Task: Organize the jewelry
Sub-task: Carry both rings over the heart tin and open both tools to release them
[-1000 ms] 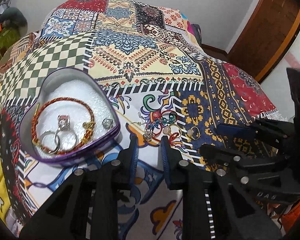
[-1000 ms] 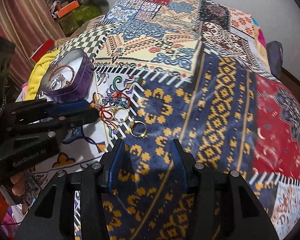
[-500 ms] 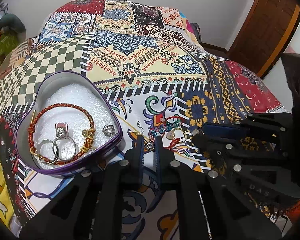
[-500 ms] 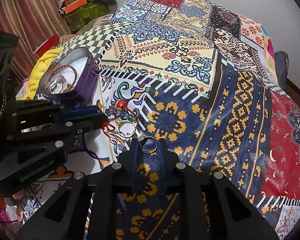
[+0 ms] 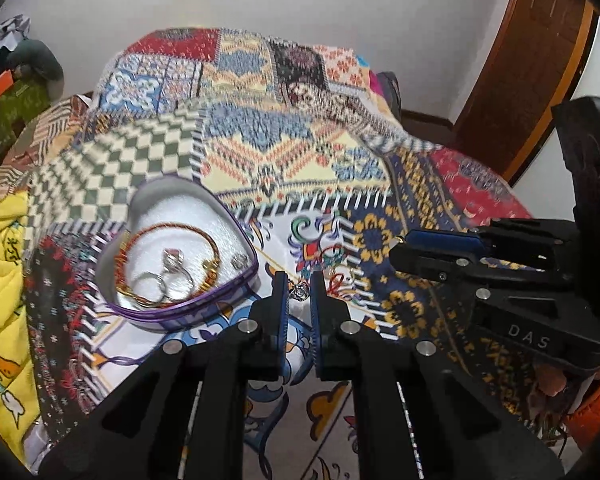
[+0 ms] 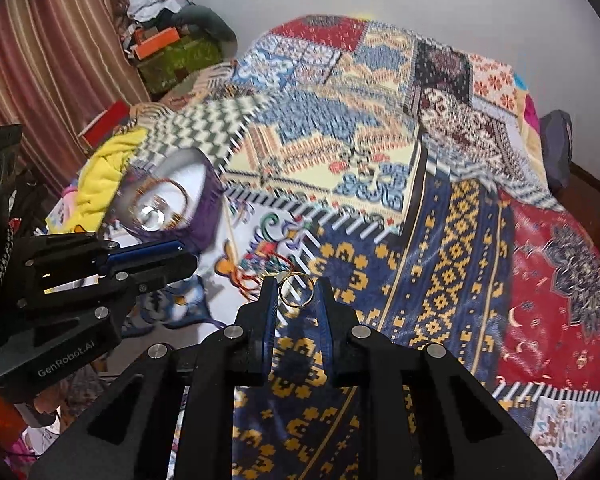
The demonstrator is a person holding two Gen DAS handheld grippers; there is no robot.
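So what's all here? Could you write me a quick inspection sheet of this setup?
Surface: patchwork bedspread over a bed.
Job's things: heart-shaped tin holding a red-gold bangle and rings; loose jewelry pile on the bedspread beside it.
Clutter: yellow blanket, boxes and clothes by the wall.
Grippers: left gripper closed on a small silver charm; right gripper closed on a gold ring, lifted off the bedspread.
Cables: nothing seen.
Surroundings: white wall, striped curtain, wooden door.
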